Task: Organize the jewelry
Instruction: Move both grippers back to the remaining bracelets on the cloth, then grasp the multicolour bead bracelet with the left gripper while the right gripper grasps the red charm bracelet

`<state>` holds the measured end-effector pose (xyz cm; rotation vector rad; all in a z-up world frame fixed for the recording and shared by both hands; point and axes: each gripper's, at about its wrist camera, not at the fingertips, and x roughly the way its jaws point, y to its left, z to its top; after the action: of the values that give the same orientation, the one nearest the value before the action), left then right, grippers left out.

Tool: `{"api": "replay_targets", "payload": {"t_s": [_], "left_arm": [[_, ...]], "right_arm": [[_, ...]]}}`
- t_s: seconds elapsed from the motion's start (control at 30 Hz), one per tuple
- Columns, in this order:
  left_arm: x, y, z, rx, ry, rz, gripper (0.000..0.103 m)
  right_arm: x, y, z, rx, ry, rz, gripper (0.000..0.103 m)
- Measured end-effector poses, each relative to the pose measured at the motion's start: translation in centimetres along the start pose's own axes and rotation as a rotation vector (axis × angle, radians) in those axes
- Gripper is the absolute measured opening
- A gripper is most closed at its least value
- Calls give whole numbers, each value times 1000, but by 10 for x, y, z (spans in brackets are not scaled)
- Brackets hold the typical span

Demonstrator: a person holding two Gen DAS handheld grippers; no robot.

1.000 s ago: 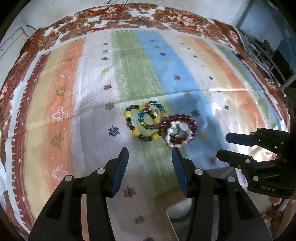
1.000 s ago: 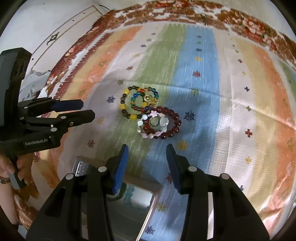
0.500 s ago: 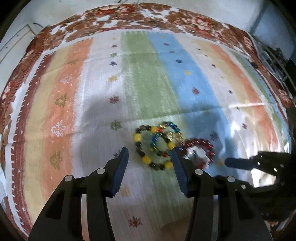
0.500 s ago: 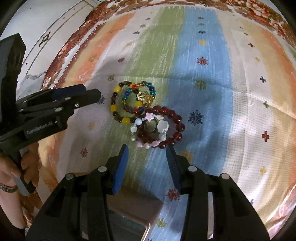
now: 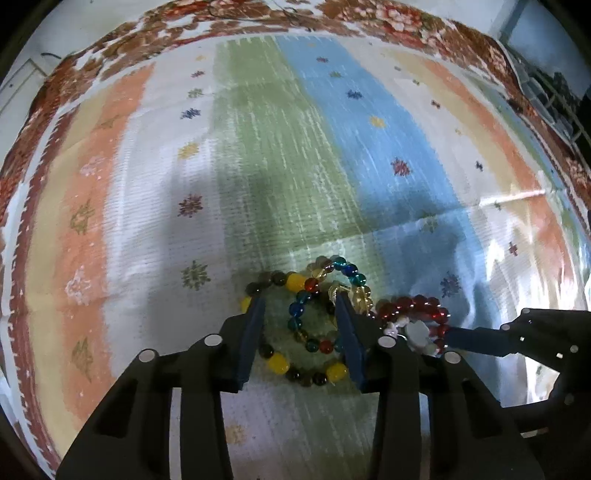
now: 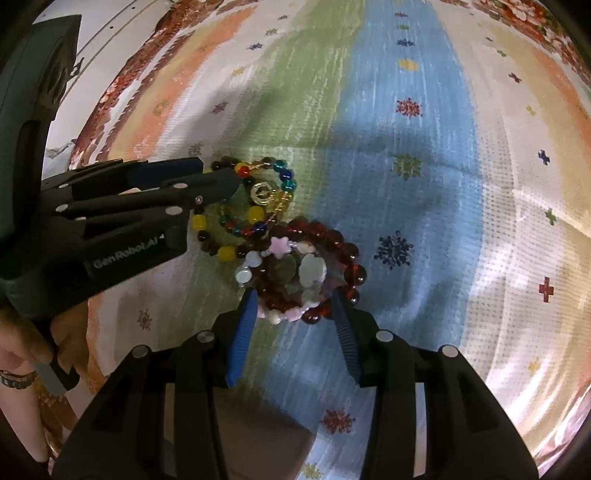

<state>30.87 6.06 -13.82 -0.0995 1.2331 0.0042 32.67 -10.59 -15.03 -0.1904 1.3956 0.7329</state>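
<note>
We see a big woven cloth [image 5: 280,155] with wide stripes of orange, white, green and blue spread flat under everything. Little star and flower shapes are sewn all over it, and small tree shapes sit on the orange stripe. A red-brown border with flowers [image 5: 369,18] runs round its far edge. A crease [image 5: 417,218] crosses the blue stripe. At the bottom, near us, a brown flat box corner [image 6: 266,439] lies on the cloth. Past the cloth's left edge we see a pale floor [image 6: 96,37].

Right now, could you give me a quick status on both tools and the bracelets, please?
Left tool closing around multicolour bracelets. Right tool open, straddling red bracelet pile. Piles touch; nothing lifted.
</note>
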Motion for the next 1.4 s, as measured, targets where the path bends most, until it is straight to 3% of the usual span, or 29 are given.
{"api": "replay_targets", "payload": {"t_s": [0.1, 0.23, 0.3, 0.37, 0.4, 0.63, 1.07, 1.4], "left_arm": [[11, -1, 0, 16, 32, -1, 22], [23, 0, 0, 30, 55, 14, 19], [25, -1, -2, 46, 51, 19, 16], [25, -1, -3, 59, 48, 30, 11], [25, -1, -2, 57, 50, 26, 9], [20, 3, -3, 41, 61, -13, 9], [-33, 3, -10, 14, -15, -94, 9], [-60, 8, -15, -14, -57, -128, 9]], "right_arm": [[3, -2, 4, 9, -4, 20, 44], [8, -2, 7, 8, -2, 18, 39], [18, -3, 9, 11, 23, 13, 30], [20, -3, 9, 6, 20, 11, 28], [20, -4, 9, 8, 19, 2, 17], [13, -3, 4, -8, 5, 0, 17], [-34, 24, -14, -95, -82, 20, 17], [-59, 47, -22, -165, -163, -68, 17]]}}
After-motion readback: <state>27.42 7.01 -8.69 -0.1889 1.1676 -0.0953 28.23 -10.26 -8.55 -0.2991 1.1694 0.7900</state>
